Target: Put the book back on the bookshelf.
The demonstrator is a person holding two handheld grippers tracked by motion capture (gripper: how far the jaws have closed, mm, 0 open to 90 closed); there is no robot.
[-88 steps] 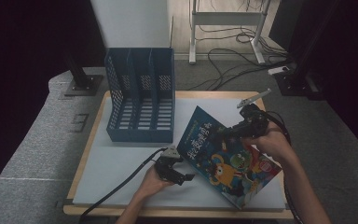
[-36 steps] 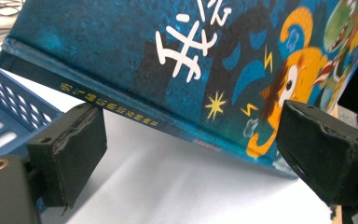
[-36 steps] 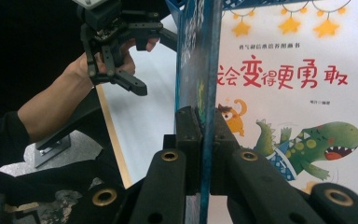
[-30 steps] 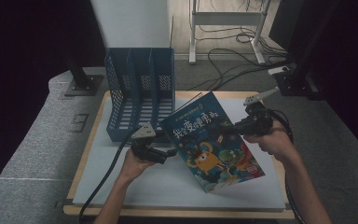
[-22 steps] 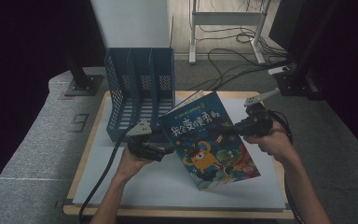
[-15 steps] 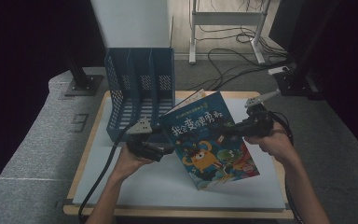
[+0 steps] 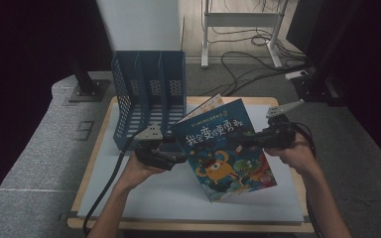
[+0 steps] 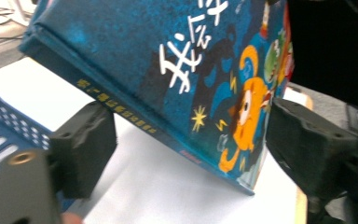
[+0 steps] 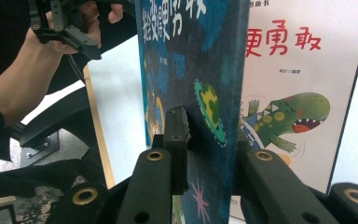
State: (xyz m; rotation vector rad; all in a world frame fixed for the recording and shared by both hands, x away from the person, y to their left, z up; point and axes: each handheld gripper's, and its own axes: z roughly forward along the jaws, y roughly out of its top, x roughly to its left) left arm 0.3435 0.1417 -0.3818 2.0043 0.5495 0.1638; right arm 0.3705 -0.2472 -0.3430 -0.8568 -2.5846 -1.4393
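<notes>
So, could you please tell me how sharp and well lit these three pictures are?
High view: dim, dark at both sides, book readable. Left gripper view: soft, near black parts blurred, cover bright. Right gripper view: sharpest, white page brightly lit.

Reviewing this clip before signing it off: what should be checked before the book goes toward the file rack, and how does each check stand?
1. Right gripper clamped on the book cover: ok.
2. Left gripper holding the book: not ok; the spine lies between its jaws, which have just been closing, but the pads stand clear.
3. Book lifted off the table: cannot tell; its lower corner sits close to the white surface.
4. Blue file rack slots free: ok, nothing seen inside.
5. Book closed: not ok; the cover is splayed from the pages.
</notes>
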